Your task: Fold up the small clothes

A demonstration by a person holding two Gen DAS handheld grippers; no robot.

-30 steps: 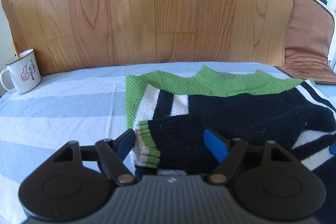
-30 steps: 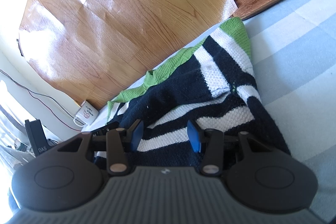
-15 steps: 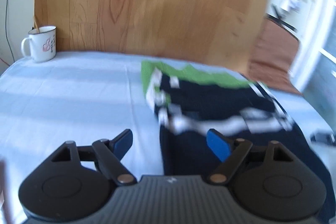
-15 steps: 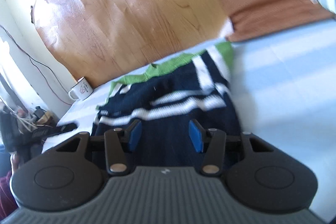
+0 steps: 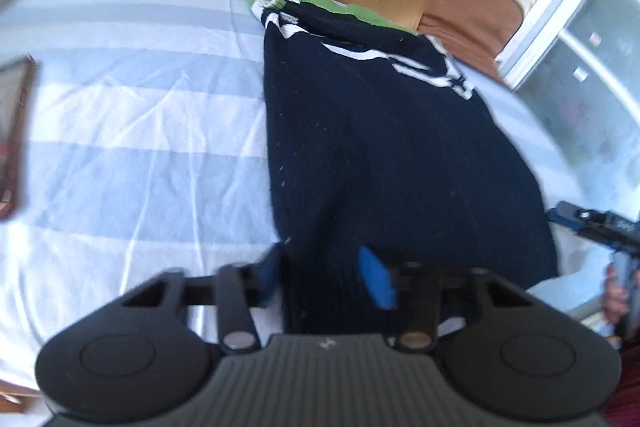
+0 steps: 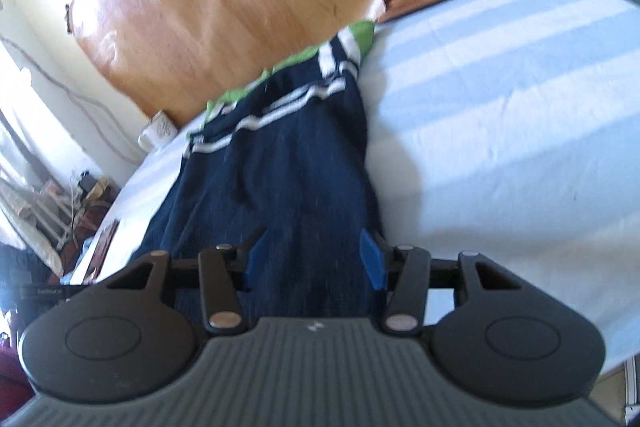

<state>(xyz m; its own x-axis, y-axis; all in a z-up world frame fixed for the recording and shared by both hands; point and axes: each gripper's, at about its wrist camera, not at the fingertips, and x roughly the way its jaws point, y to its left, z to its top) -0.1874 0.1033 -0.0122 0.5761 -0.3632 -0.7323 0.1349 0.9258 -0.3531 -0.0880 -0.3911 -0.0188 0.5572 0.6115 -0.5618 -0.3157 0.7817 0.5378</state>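
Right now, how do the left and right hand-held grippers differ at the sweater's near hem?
The left hand-held gripper sits at the sweater's left near corner; the right hand-held gripper sits at its right one. The left's jaws have just been closing and stand narrower than the right's, which stand open. Shared: dark knit lies between both pairs of jaws. Whether the left pinches yet is unclear.
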